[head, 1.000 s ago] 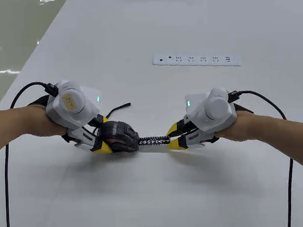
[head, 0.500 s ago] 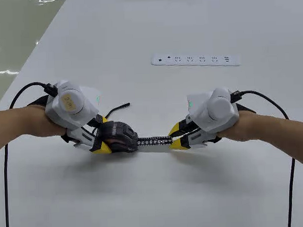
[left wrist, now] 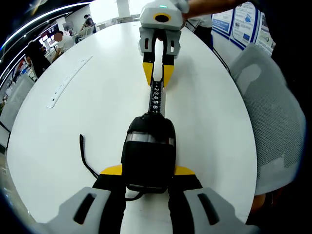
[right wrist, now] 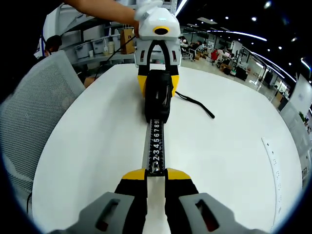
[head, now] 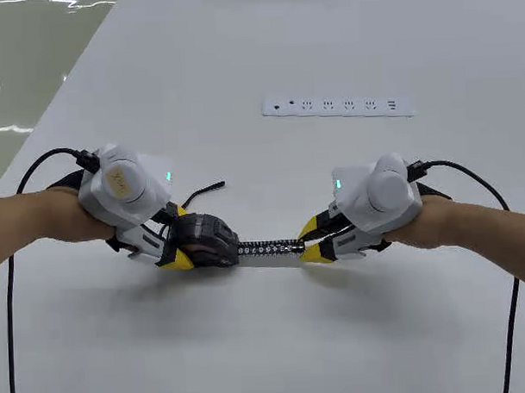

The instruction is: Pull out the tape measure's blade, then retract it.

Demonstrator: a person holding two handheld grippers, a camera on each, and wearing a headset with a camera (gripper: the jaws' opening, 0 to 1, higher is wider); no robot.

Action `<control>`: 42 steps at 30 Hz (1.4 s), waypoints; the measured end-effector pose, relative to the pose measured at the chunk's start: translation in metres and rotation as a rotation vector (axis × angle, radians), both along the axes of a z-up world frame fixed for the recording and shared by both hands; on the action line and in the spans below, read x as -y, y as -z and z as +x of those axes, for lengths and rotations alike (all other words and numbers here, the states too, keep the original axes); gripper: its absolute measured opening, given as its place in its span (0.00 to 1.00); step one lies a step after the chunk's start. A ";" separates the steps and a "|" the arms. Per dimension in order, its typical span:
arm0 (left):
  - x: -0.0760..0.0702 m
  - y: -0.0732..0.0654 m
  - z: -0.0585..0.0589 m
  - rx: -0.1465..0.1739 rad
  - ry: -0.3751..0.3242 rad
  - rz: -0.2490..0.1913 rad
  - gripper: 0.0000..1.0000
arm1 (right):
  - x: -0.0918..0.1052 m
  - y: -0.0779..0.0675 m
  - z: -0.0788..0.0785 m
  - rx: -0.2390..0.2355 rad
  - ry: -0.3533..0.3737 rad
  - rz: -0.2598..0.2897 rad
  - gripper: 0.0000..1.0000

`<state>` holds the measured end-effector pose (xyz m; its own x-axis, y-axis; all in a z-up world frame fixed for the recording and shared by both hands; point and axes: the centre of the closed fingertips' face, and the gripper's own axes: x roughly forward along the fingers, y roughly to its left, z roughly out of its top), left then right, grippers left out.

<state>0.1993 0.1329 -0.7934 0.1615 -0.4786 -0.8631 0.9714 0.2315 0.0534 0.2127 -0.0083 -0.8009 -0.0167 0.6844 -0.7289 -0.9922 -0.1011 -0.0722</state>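
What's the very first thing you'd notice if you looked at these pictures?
In the middle of the white table, two grippers face each other with a black tape measure between them. The left gripper clamps its case, and the right gripper pinches the end of the blade, which is pulled out a short way with numbers showing. Farther back on the table lies a white power strip.

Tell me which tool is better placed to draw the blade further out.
Right. The right tool is shut on the free end of the blade, so it can likely pull away. The left tool is clamped on the tape measure body, anchoring it.
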 end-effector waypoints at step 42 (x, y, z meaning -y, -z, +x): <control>0.000 0.000 0.001 0.005 -0.010 -0.009 0.28 | 0.018 -0.001 0.000 -0.015 0.011 0.004 0.11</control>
